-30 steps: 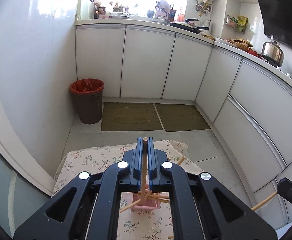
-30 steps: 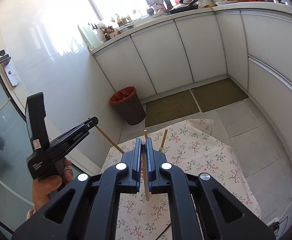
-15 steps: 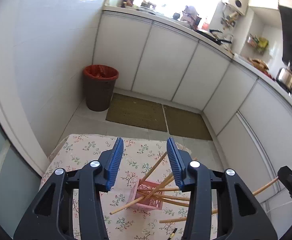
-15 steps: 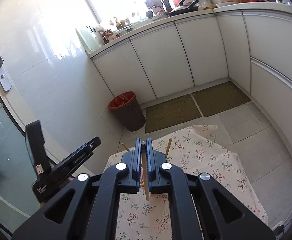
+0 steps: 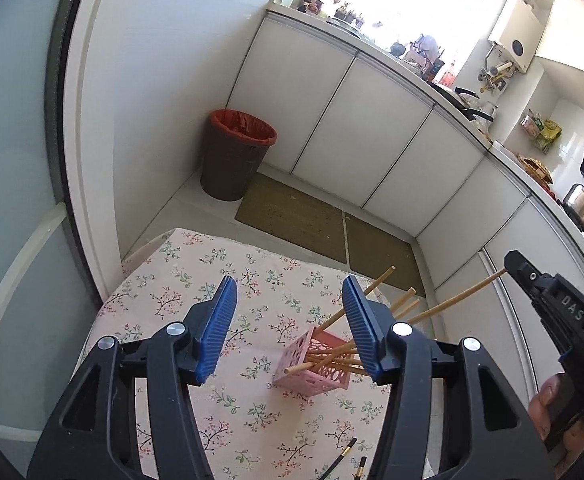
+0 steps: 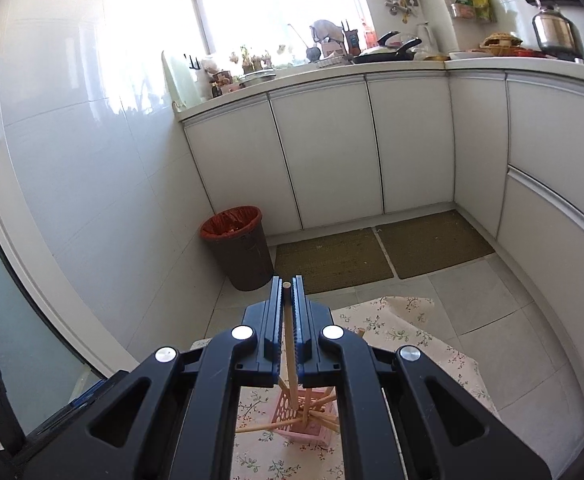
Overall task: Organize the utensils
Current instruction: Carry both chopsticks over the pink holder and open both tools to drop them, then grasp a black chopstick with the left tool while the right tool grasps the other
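Kitchen, mid-sort: the right tool is clamped on a single wooden chopstick, poised above a pink holder that sits on the floral-clothed surface, while the left tool hangs over the same holder with its blue pads apart and opening wider, nothing between them. Several chopsticks already lean in the holder at loose angles, some poking out over its rim, and two dark sticks lie on the cloth at the near edge. Seen from the left wrist, the held chopstick slants down from the right tool towards the holder; its lower end is hidden behind the left tool's finger. From the right wrist, that end seems to sit at or just inside the holder's mouth, though the crossed sticks make it hard to be sure.

The step in hand appears to be dropping this chopstick in. Done well, that likely means steering the low end into a clear gap between the leaning sticks, bringing the shaft nearer upright, and only then easing the grip, so it slides down rather than tipping out. The light holder may shift if nudged, so contact with its wall is best avoided. The free left tool looks placed to move clear or go for the dark sticks
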Motion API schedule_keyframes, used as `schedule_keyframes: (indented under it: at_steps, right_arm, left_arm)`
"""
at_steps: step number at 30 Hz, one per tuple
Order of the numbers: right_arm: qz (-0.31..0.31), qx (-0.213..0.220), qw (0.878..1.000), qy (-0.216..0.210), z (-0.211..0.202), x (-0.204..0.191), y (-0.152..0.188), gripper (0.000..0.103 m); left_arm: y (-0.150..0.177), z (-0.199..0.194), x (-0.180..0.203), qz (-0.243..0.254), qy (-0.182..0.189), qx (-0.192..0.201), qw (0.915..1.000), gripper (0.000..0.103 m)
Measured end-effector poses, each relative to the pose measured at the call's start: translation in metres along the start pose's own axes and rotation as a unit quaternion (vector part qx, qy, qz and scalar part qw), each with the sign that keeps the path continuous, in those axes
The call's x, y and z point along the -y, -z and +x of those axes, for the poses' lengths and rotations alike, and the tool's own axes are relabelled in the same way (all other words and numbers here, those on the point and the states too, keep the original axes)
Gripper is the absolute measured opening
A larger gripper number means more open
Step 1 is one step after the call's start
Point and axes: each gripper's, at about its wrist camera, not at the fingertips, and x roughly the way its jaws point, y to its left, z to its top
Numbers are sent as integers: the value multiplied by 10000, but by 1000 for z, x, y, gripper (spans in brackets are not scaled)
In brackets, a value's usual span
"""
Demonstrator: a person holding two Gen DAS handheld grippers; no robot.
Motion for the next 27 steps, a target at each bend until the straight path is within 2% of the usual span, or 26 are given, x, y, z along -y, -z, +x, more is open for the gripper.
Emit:
schedule_keyframes:
  at_steps: [3,7,9,10,11,15,17,19,27]
  right_arm:
    - [-79,-118,9999,82,21,-4,12,5]
    - [-191,-181,9997,-10,35,-13,25,7]
    - [-255,-173,9995,-87,33,-17,28,21]
    - [-282,-123,9995,-81,29,-18,28,38]
    - [-321,-46,9995,-65,24,-19,28,42]
    - [-419,100,9991,-55,2,-18,26,45]
    - [-388,130,9992,-21,-8,-13,26,49]
    - [-366,128,9992,11,-18,-7,29,51]
    - [-156,64,9996,233,-46,21,55,69]
  left_arm:
    - [-1,3,-8,-83,-34,-35,10000,54]
    - [1,9,-12,-46,-258,-61,9996,55]
    - [3,12,-14,-25,-308,-111,9995,55]
    - [3,12,-14,-5,-330,-129,9994,55]
    - [4,12,-14,11,-351,-120,9993,55]
    - [4,5,-8,140,-410,-18,9991,55]
    - [6,2,-1,217,-387,-18,9990,55]
    - [9,-1,5,306,-407,-4,9987,60]
    - [30,-7,30,708,-423,-92,9966,72]
